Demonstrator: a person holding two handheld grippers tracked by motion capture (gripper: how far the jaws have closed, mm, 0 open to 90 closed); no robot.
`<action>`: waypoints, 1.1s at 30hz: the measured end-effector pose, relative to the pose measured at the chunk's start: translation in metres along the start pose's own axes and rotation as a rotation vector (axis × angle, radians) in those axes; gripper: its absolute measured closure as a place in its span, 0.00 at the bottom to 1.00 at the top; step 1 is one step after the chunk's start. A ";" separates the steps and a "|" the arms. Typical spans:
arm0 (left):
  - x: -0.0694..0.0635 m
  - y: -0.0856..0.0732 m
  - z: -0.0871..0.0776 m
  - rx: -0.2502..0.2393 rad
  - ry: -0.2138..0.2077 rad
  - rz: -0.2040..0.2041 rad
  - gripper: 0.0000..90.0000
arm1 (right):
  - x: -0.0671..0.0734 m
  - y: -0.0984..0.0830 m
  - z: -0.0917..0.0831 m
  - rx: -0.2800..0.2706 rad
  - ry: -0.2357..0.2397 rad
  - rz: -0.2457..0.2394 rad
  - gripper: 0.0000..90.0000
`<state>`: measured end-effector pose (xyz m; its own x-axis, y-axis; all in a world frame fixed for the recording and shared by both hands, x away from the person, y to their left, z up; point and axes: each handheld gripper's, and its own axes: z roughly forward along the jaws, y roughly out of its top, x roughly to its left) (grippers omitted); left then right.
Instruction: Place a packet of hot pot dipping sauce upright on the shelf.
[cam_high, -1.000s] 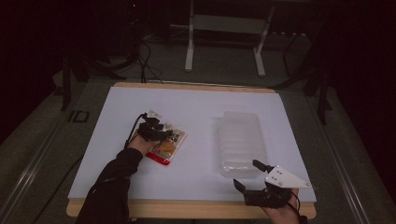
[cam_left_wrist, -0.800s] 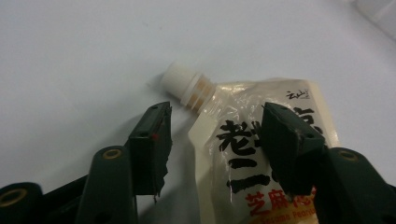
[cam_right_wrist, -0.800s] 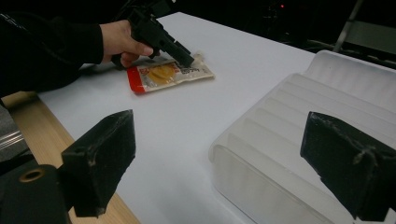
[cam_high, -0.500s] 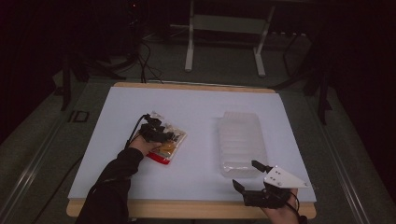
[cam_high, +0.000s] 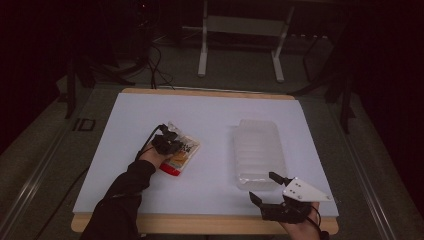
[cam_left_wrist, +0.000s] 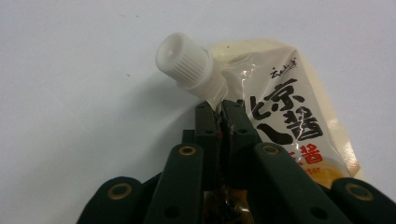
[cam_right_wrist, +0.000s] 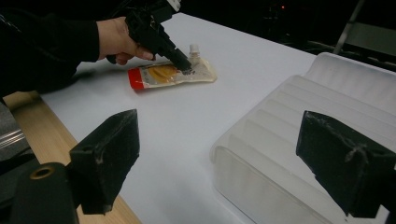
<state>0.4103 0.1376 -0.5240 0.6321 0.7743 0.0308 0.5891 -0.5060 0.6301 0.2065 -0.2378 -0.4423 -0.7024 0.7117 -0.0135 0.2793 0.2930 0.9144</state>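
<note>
A yellow sauce pouch (cam_high: 184, 154) with a red bottom edge lies flat on the white table (cam_high: 210, 115). Its white screw cap (cam_left_wrist: 187, 60) points away from the person. My left gripper (cam_high: 170, 141) has just been closing. In the left gripper view its jaws (cam_left_wrist: 219, 109) are pinched together on the pouch's (cam_left_wrist: 289, 116) top edge, right below the spout. The right gripper view shows that same grip (cam_right_wrist: 184, 65) on the pouch (cam_right_wrist: 163, 74) from farther off. My right gripper (cam_high: 265, 186) rests at the table's near right corner, jaws wide apart (cam_right_wrist: 219, 140) with nothing between them.
A clear ribbed plastic tray (cam_high: 257, 150) lies upside down right of centre, just beyond the right gripper, and looms close in the right gripper view (cam_right_wrist: 327, 93). The wooden table edge (cam_high: 200, 224) runs along the front. Stand legs and cables sit on the floor behind.
The left hand stays at the pouch's spout end with barely any shift. The right hand and the tray have not moved.
</note>
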 end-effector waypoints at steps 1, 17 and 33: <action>-0.001 -0.001 0.000 -0.007 0.005 -0.002 0.98 | 0.000 0.000 0.000 -0.001 0.000 0.000 0.15; -0.001 0.001 -0.021 -0.068 -0.047 -0.033 0.99 | -0.003 0.001 -0.003 -0.018 -0.006 0.004 0.15; -0.015 0.010 -0.075 -0.183 -0.120 -0.033 1.00 | -0.003 0.002 -0.004 -0.023 -0.003 0.010 0.16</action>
<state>0.3692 0.1494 -0.4601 0.6758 0.7330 -0.0778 0.5164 -0.3954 0.7596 0.2066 -0.2424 -0.4391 -0.6975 0.7165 -0.0051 0.2716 0.2710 0.9235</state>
